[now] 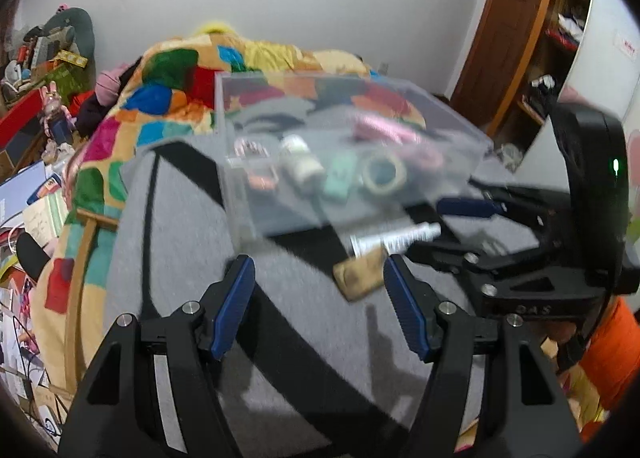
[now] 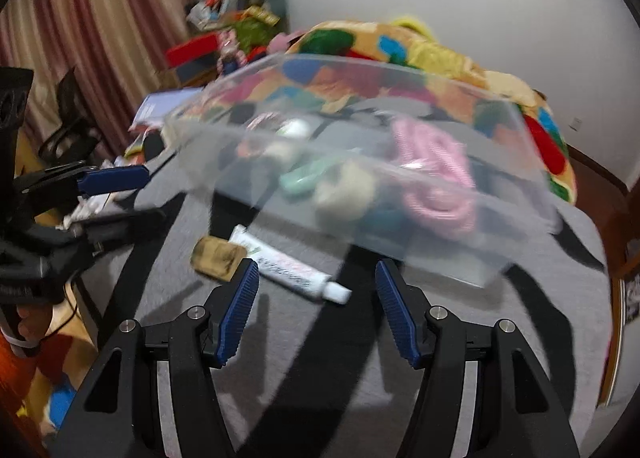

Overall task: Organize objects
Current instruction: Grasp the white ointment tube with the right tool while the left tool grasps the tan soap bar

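A clear plastic box [image 1: 256,162] [image 2: 460,254] stands on a grey cloth with black stripes. It holds a pink cord [image 2: 436,174], a tape roll [image 1: 384,174], a white bottle [image 1: 300,162] and a green item [image 2: 304,178]. A white tube [image 2: 288,270] [image 1: 396,238] and a tan block [image 2: 218,254] [image 1: 360,274] lie on the cloth in front of the box. My left gripper [image 1: 320,298] is open and empty, just short of the block. My right gripper [image 2: 316,302] is open and empty, with the tube's cap end between its fingertips in the view. Each gripper shows in the other's view [image 1: 472,206] [image 2: 112,178].
A colourful patchwork quilt [image 1: 172,78] lies behind the box. Cluttered shelves and boxes [image 1: 36,70] stand at the left, a curtain [image 2: 100,18] and chair [image 2: 72,114] beyond. A wooden door and shelf unit [image 1: 520,30] stand at the right.
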